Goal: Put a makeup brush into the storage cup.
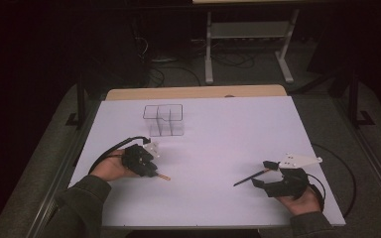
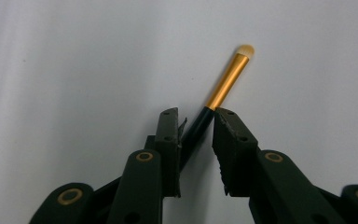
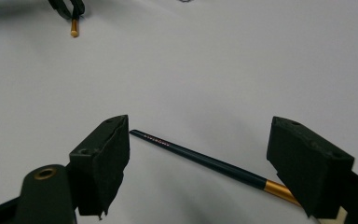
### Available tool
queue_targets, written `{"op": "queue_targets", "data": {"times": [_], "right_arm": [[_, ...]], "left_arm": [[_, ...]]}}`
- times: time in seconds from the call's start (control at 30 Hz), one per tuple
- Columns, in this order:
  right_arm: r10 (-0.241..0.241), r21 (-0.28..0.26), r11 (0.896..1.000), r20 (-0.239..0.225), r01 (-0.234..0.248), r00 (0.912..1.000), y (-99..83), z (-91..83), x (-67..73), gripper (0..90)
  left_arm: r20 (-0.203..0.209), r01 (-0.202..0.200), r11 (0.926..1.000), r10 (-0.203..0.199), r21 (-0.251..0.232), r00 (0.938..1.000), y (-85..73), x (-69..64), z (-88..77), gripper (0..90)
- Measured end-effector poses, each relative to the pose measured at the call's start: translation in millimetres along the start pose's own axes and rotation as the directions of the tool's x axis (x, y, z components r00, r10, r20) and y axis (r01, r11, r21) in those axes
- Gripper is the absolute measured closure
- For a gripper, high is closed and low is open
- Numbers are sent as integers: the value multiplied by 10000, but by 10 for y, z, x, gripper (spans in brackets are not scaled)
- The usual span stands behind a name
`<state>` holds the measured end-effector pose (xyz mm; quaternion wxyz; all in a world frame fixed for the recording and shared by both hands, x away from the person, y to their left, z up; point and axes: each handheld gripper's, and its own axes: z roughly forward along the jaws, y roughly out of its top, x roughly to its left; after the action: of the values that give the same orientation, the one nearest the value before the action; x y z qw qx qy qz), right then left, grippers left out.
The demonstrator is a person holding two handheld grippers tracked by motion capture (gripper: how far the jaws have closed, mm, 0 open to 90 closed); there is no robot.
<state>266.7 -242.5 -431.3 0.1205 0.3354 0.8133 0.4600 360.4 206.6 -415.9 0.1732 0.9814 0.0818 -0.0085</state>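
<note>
A makeup brush [image 2: 226,81] with a black handle, a gold ferrule and a pale tip lies on the white table [image 1: 218,129]. My left gripper [image 2: 196,114] is low over it, shut on its black handle, and the gold end [image 1: 164,177] sticks out past the jaws. A second dark-handled brush [image 3: 205,161] lies flat between the wide-apart jaws of my right gripper [image 3: 200,123], touching neither pad. In the high view that right gripper [image 1: 262,173] is open at the front right, with this brush [image 1: 250,177] pointing left from it. The left gripper [image 1: 151,171] is at the front left.
A clear plastic organizer [image 1: 163,119] with several compartments stands on the table behind the left gripper. Cables trail from both grippers. In the right gripper view the left gripper [image 3: 67,7] and the first brush's tip [image 3: 74,29] show at the top left.
</note>
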Motion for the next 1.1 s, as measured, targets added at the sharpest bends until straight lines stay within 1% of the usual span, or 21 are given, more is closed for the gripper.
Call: {"op": "queue_targets", "data": {"times": [0.1, 0.13, 0.2, 0.23, 0.27, 0.3, 0.43, 0.47, 0.67, 0.7, 0.77, 0.8, 0.83, 0.9, 1.03, 1.07, 1.1], "right_arm": [[-41, -35, 10000, -6, 41, 10000, 5, 1, 7, 201], [-41, -35, 10000, -6, 41, 10000, 5, 1, 7, 201], [-72, -29, 10000, -6, 72, 10000, 7, 1, 10, 201], [-66, -37, 10000, -7, 66, 10000, 7, 0, 10, 201], [-63, -41, 10000, -6, 63, 10000, 8, -1, 11, 201], [-58, -47, 10000, 3, 58, 10000, 8, -2, 11, 201], [-50, -49, 10000, -1, 50, 10000, 9, -2, 12, 201], [-49, -43, 10000, -8, 49, 10000, 9, -1, 13, 201], [-34, -51, 10000, -11, 34, 10000, 11, -4, 15, 201], [-28, -53, 10000, -8, 28, 10000, 12, -3, 16, 201], [-34, -45, 10000, -28, 34, 10000, 12, 2, 17, 200], [-1, -21, 10000, -49, 1, 10000, 14, 3, 23, 199], [-89, -43, 10000, -51, 89, 9999, 25, 6, 39, 199], [-109, -30, 9999, -76, 108, 9999, 39, 1, 61, 199], [-151, -39, 9999, -115, 150, 9998, 53, 1, 84, 199], [-152, -21, 9999, -139, 152, 9998, 60, 5, 100, 199], [-172, -3, 9999, -140, 172, 9998, 64, 7, 105, 199]], "left_arm": [[-17, -74, 9999, 74, 80, 10000, 1, 0, 13, 762], [-47, -102, 9999, 103, 104, 9999, 4, 1, 12, 762], [-171, -230, 9993, 235, 282, 9996, 28, -3, 15, 798], [-171, -230, 9993, 235, 282, 9996, 28, -3, 15, 818], [-184, -267, 9989, 274, 395, 9995, 41, -7, 16, 820], [-234, -233, 9987, 243, 447, 9994, 53, -14, 22, 821], [-228, -86, 9986, 98, 528, 9997, 59, -8, 17, 829], [-217, 21, 9986, -9, 535, 9998, 62, -9, 19, 829], [-236, 225, 9983, -213, 530, 9995, 61, -3, 15, 831], [-300, 269, 9982, -254, 529, 9992, 58, -3, 11, 831], [-288, 315, 9982, -301, 505, 9991, 49, 3, 1, 831], [-299, 400, 9982, -386, 451, 9988, 43, 4, -10, 831], [-307, 428, 9983, -416, 397, 9987, 40, 6, -17, 831], [-295, 592, 9982, -588, 134, 9978, 37, 1, -62, 831], [-390, 573, 9983, -574, -36, 9976, 43, -28, -112, 832], [-383, 649, 9978, -654, -151, 9971, 46, -52, -136, 832], [-379, 617, 9978, -625, -225, 9973, 46, -60, -153, 832]]}}
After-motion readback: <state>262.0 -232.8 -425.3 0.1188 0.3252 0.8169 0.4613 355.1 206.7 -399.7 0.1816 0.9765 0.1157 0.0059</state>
